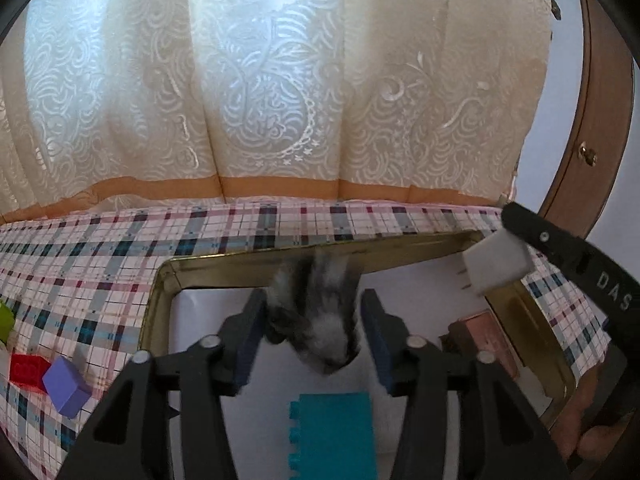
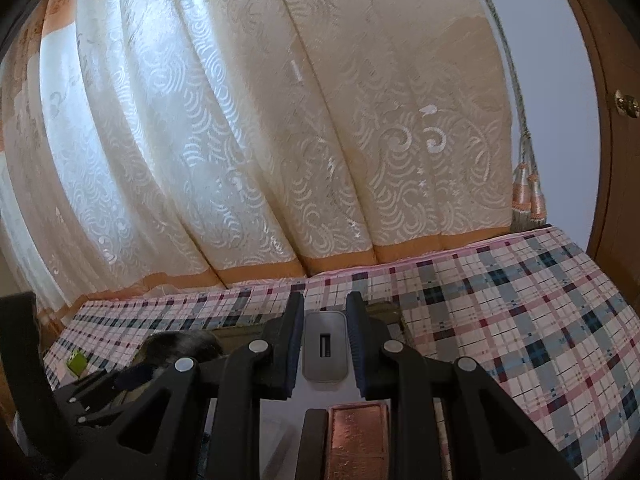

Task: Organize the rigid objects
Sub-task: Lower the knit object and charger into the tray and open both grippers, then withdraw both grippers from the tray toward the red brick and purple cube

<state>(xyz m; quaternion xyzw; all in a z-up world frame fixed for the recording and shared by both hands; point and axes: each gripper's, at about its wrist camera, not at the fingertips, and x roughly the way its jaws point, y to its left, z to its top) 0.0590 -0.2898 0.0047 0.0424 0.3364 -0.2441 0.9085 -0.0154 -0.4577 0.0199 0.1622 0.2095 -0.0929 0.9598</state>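
1. Left tool (image 1: 312, 344): jaws apart, a grey-and-white furry toy (image 1: 316, 316) between them over the tin tray (image 1: 160, 300); the pads appear clear of the fur.
2. Toy: judged soft, light and compressible; best pinched across its body.
3. Right tool (image 2: 324, 344): clamped on a white charger (image 2: 324, 346) by its flat sides, above the tray's right end.
4. Charger: judged rigid, smooth, somewhat slippery; a flat-side grip suits it.
5. Teal block (image 1: 334, 436) and copper box (image 2: 358, 436) lie in the tray; the purple cube (image 1: 66, 386) is on the checked surface (image 1: 100, 260).

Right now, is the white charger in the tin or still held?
Still held: the right gripper is shut on the white charger, pads against both its sides, above the tin.
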